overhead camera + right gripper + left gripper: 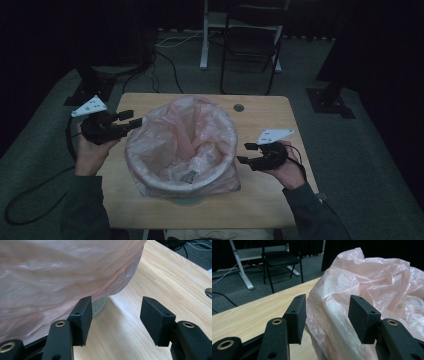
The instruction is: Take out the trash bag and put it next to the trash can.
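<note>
A pink plastic bag lines a round bin on the wooden table, its edge folded down over the rim. My left gripper is at the bag's left rim with its jaws wide apart. In the left gripper view the bag's film bulges between the jaws, and the pads do not press on it. My right gripper hovers to the right of the bin, open, with bare table between its jaws. Under the bag's hem a bit of the pale meshed bin wall shows.
A small grey scrap lies at the bottom of the bag. A round cable hole sits in the table's far right part. A black folding chair and a white desk leg stand on the floor beyond the table.
</note>
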`<action>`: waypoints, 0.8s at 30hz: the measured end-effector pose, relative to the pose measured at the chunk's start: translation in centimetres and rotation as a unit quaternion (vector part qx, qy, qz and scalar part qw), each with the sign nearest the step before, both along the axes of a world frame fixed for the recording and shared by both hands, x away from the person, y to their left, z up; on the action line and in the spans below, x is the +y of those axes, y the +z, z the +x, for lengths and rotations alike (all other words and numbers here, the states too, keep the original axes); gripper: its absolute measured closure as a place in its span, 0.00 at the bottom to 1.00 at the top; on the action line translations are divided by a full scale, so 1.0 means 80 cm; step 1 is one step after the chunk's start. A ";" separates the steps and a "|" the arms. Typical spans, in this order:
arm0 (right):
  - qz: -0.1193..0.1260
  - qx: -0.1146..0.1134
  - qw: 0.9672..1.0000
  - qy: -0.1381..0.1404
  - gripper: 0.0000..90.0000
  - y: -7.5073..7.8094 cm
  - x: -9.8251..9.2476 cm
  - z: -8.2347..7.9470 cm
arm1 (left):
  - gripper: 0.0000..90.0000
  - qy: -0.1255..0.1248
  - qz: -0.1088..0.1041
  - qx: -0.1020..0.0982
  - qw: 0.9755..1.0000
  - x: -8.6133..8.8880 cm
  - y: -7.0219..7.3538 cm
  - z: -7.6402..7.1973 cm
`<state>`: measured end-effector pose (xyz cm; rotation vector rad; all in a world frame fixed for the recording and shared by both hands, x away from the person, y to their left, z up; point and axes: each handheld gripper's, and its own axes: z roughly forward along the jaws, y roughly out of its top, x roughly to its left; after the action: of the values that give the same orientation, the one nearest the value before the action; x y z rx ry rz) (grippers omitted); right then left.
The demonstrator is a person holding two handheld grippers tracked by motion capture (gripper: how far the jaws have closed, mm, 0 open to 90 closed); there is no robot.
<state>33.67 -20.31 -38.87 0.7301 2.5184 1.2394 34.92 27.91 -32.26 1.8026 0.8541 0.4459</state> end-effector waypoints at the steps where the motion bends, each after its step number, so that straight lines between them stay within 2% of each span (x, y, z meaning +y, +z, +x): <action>1: 0.000 -0.002 1.000 0.003 0.47 0.001 -0.002 -0.002 | 0.54 0.001 0.000 0.000 1.000 0.001 0.000 0.000; 7: 0.019 -0.005 0.999 0.029 0.47 0.013 -0.004 -0.020 | 0.54 0.006 -0.002 -0.001 1.000 0.002 0.000 0.001; 17: 0.034 -0.031 0.995 0.093 0.42 0.036 0.007 -0.064 | 0.53 0.007 -0.002 0.000 1.000 0.004 0.001 0.000; 19: 0.032 -0.038 0.994 0.100 0.41 0.036 0.007 -0.069 | 0.53 0.007 -0.001 0.000 1.000 0.004 0.000 0.000; 24: 0.020 -0.033 0.993 0.110 0.40 0.029 0.004 -0.076 | 0.53 0.008 -0.002 0.002 1.000 0.004 0.000 0.001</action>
<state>27.58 -20.03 -36.53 0.4209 2.5819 1.3615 35.01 28.25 -32.28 1.7940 0.8725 0.4512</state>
